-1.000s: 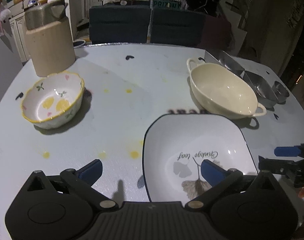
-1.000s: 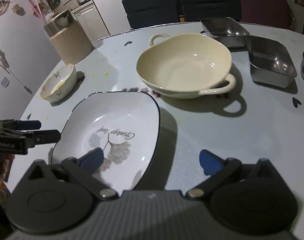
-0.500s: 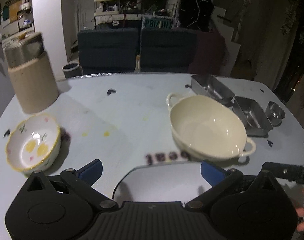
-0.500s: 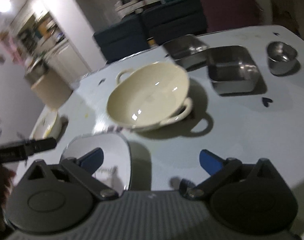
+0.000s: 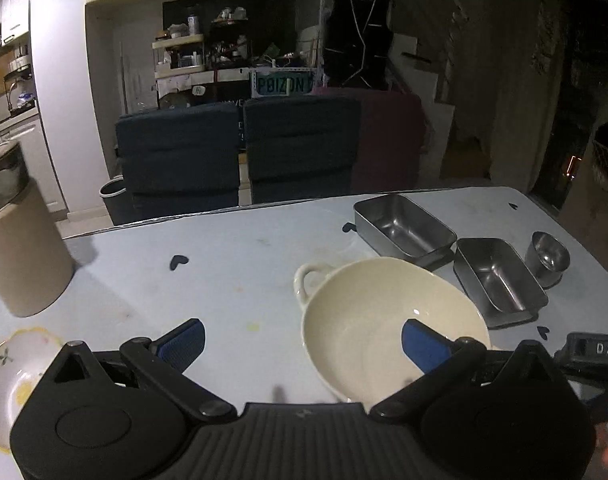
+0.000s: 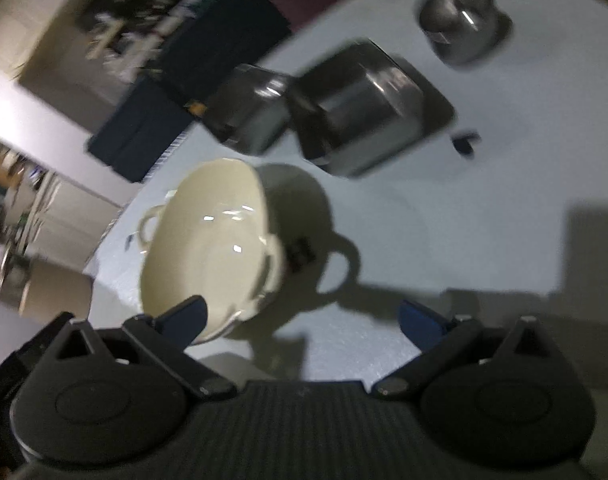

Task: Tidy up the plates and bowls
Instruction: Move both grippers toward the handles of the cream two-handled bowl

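Observation:
A cream two-handled bowl (image 5: 376, 320) stands on the pale table (image 5: 224, 280); it also shows in the blurred right wrist view (image 6: 208, 240). A small flowered bowl with a yellow rim (image 5: 8, 376) sits at the far left edge. My left gripper (image 5: 302, 340) is open and empty above the table, its right finger over the cream bowl. My right gripper (image 6: 302, 320) is open and empty, tilted, with the cream bowl by its left finger. The white square plate is out of view.
Two steel rectangular tins (image 5: 404, 228) (image 5: 498, 276) and a small steel cup (image 5: 548, 258) stand at the right. A beige canister (image 5: 20, 256) stands at the left. Dark chairs (image 5: 240, 152) stand behind the table's far edge. The other gripper's body (image 5: 596, 350) shows at right.
Both grippers have lifted and tipped upward; the white square plate has dropped out of both views. The right wrist view has rolled and blurred. The jaws stayed open.

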Action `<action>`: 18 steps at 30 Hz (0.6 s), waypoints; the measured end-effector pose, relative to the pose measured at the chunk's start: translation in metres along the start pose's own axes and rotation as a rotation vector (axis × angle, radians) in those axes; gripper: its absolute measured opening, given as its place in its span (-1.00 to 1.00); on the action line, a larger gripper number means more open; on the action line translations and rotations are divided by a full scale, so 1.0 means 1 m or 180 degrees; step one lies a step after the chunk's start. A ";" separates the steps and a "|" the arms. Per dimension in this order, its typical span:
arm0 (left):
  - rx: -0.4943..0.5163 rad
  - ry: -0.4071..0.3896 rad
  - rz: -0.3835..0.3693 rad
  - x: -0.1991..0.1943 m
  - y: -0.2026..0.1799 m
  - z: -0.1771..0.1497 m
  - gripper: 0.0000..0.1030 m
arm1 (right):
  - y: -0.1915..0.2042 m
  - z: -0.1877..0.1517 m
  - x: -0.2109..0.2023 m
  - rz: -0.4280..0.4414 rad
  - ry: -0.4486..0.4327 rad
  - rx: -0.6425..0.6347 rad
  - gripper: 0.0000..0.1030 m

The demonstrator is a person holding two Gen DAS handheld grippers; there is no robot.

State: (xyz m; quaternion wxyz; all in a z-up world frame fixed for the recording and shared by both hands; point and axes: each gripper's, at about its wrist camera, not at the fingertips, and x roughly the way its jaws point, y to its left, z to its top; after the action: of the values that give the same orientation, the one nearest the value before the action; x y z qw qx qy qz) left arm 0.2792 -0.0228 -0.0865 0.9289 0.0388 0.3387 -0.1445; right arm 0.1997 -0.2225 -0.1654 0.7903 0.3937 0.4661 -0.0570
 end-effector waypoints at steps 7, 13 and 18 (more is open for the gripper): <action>-0.0015 0.0084 -0.0142 0.030 0.005 0.015 0.97 | -0.004 0.007 0.015 0.0231 0.0160 0.0312 0.24; -0.0069 0.0186 -0.0305 0.053 0.013 0.018 0.86 | 0.004 0.009 0.019 0.0253 0.0229 0.0267 -0.34; -0.0065 0.0252 -0.0285 0.071 0.018 0.021 0.68 | 0.018 0.012 0.018 0.0186 0.0240 0.0006 -0.61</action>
State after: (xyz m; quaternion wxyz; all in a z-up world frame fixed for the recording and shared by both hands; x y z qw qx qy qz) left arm 0.3487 -0.0265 -0.1165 0.9078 0.0199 0.3780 -0.1808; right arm 0.2261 -0.2134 -0.1659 0.7731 0.4097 0.4837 -0.0195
